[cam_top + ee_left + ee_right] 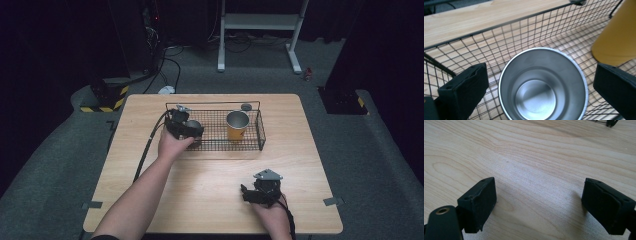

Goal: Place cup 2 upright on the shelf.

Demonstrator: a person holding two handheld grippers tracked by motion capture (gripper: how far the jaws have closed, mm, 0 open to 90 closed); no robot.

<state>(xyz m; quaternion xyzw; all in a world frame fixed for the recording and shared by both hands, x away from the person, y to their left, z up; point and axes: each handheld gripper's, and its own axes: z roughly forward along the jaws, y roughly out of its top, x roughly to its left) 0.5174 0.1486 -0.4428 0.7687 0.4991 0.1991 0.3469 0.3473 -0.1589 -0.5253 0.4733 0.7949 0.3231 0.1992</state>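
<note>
Two cups stood in the black wire basket (pixel 260 131) at the upper middle of the high view: a bare steel cup (pixel 193 126) at the basket's left end and a yellow cup (pixel 237 125) near its middle, well apart from each other. The left gripper (pixel 186 127) hung over the steel cup. In the left gripper view that steel cup (pixel 543 85) sat at the bottom centre between the two jaws, which stood wide on either side of its rim without pressing it; the yellow cup (pixel 617 37) filled the upper right corner. The right gripper (pixel 249 194) rested low on the wooden table (pixel 150 107) at the lower right of the high view, its jaws spread wide over bare wood (pixel 536 170), holding nothing.
</note>
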